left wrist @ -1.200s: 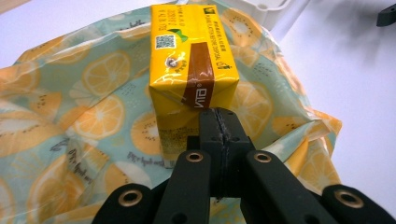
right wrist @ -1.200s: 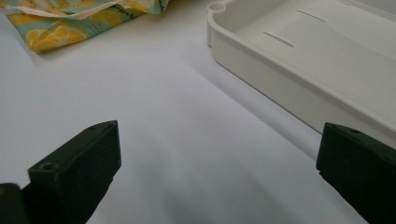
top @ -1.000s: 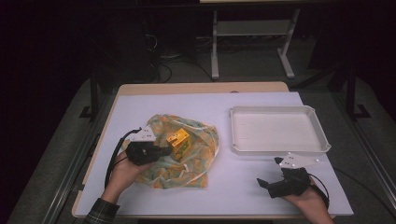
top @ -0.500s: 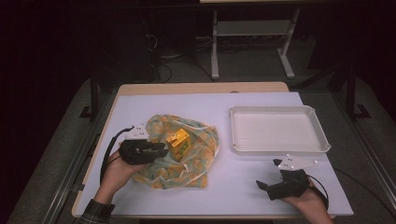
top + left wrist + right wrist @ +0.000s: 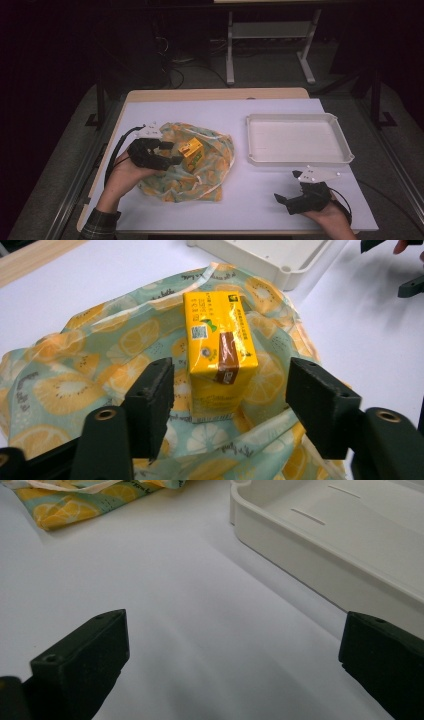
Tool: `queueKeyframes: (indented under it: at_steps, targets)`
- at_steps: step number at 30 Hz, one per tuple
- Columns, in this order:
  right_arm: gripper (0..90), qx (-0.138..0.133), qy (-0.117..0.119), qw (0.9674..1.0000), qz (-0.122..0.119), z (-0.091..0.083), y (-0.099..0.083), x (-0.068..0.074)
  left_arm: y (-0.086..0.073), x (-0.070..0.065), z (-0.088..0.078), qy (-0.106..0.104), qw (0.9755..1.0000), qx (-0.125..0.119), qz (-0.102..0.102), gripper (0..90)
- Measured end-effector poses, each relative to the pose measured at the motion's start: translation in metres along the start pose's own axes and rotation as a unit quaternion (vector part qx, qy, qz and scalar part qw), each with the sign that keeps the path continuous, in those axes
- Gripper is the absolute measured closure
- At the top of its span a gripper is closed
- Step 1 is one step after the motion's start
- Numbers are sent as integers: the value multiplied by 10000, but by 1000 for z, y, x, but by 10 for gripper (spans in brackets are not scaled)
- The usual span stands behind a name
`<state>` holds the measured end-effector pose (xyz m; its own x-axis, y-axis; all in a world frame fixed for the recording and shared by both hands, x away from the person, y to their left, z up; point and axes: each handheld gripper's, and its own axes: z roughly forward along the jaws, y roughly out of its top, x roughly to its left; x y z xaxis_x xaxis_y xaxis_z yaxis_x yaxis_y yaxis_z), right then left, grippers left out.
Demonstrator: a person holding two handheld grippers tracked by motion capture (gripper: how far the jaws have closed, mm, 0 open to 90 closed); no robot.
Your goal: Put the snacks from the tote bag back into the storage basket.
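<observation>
A yellow drink carton (image 5: 191, 152) (image 5: 219, 352) lies on top of a lemon-print cloth bag (image 5: 200, 172) (image 5: 80, 370) at the table's left middle. My left gripper (image 5: 168, 153) (image 5: 230, 410) is open just left of the carton, its jaws flanking the carton's near end with a gap on each side. My right gripper (image 5: 286, 201) (image 5: 230, 675) rests open near the front right edge, nothing between its jaws. An empty white tray (image 5: 298, 160) (image 5: 320, 565) stands on the right, beyond the right gripper.
The white table top (image 5: 260, 195) leaves bare room between bag and tray. A corner of the bag (image 5: 65, 505) shows far left in the right gripper view. The bag's white drawstring (image 5: 202, 182) lies loose on the cloth. Beyond the table stands a metal rack (image 5: 270, 45).
My left gripper has drawn back toward the left and turned, with its jaws now open around the carton's end. The right gripper has barely shifted.
</observation>
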<state>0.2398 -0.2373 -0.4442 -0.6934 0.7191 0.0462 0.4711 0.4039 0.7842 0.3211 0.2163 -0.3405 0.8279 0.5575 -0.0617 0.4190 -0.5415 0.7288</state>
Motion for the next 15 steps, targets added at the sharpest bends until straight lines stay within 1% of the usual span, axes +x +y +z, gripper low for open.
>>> queueKeyframes:
  at_steps: [2, 4, 5, 6, 8, 11, 13, 15]
  targets:
    - [0, 3, -2, 10000, -1, 0, 0, 0, 3, -1, 2, -10, 10000, -21, -38, 337]
    - [0, 4, 11, 10000, -14, 1, 0, 0, 8, -1, 4, 11, 10000, 70, -66, 331]
    - [0, 14, 13, 10000, -13, 1, 0, 0, 11, 0, 6, 40, 9999, 102, -36, 331]
    - [0, 25, 17, 10000, -3, 1, 0, 0, 15, -1, 10, 50, 9998, 146, -89, 331]
    - [0, 3, 12, 10000, -28, 1, 0, 0, 19, 0, 15, 89, 9997, 221, -35, 331]
    - [0, -8, 15, 10000, -15, 0, 0, -1, 22, -1, 19, 123, 9995, 271, -62, 331]
    - [0, -12, 18, 10000, -18, 0, 0, -1, 26, 0, 24, 175, 9991, 376, 1, 331]
    - [0, -3, 23, 10000, -16, 0, 0, -1, 27, 0, 27, 189, 9991, 379, -32, 331]
